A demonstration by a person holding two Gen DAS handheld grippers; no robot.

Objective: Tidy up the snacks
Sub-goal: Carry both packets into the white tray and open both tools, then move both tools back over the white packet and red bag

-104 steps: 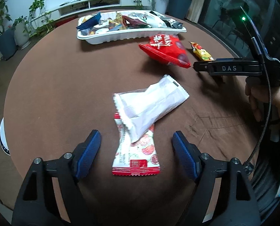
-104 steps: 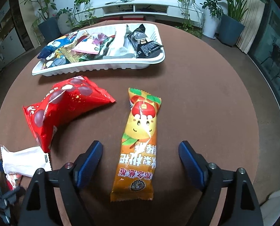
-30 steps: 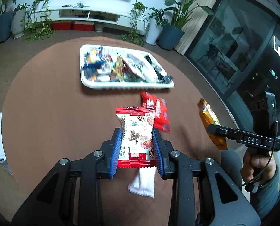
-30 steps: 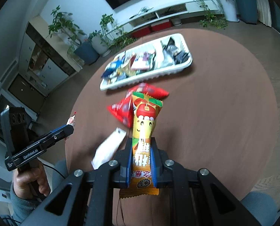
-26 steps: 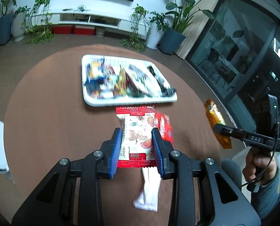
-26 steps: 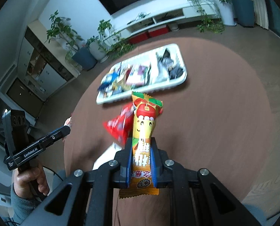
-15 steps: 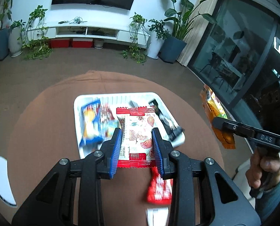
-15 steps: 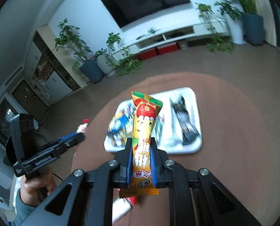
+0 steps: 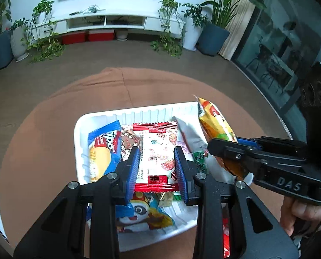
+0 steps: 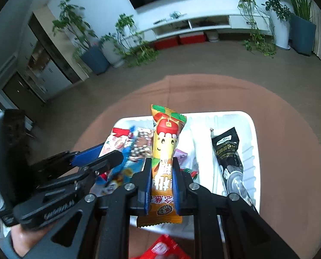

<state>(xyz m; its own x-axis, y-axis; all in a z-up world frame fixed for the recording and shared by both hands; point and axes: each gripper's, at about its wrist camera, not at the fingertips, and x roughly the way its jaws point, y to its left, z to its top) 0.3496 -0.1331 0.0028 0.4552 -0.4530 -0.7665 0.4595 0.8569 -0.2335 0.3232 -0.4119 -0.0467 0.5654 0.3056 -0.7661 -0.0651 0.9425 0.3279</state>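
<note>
My left gripper (image 9: 157,151) is shut on a red-and-white strawberry snack packet (image 9: 156,151) and hangs over the white tray (image 9: 79,129), which holds several snack packs. My right gripper (image 10: 161,168) is shut on an orange-yellow snack bar (image 10: 164,142), also above the tray (image 10: 252,129). In the left wrist view the right gripper (image 9: 227,144) comes in from the right with the orange bar (image 9: 216,120) sticking up. In the right wrist view the left gripper (image 10: 102,153) comes in from the left with its packet (image 10: 115,142).
A blue Tipo pack (image 9: 104,142), a panda pack (image 9: 138,211) and a black pouch (image 10: 227,151) lie in the tray. A red bag (image 10: 162,248) lies on the brown round table (image 9: 41,129) just before the tray. A hand (image 9: 300,213) grips the right tool.
Both grippers have carried their packets forward from the near part of the table to above the tray. The red bag and the white packet have slid out of view below.
</note>
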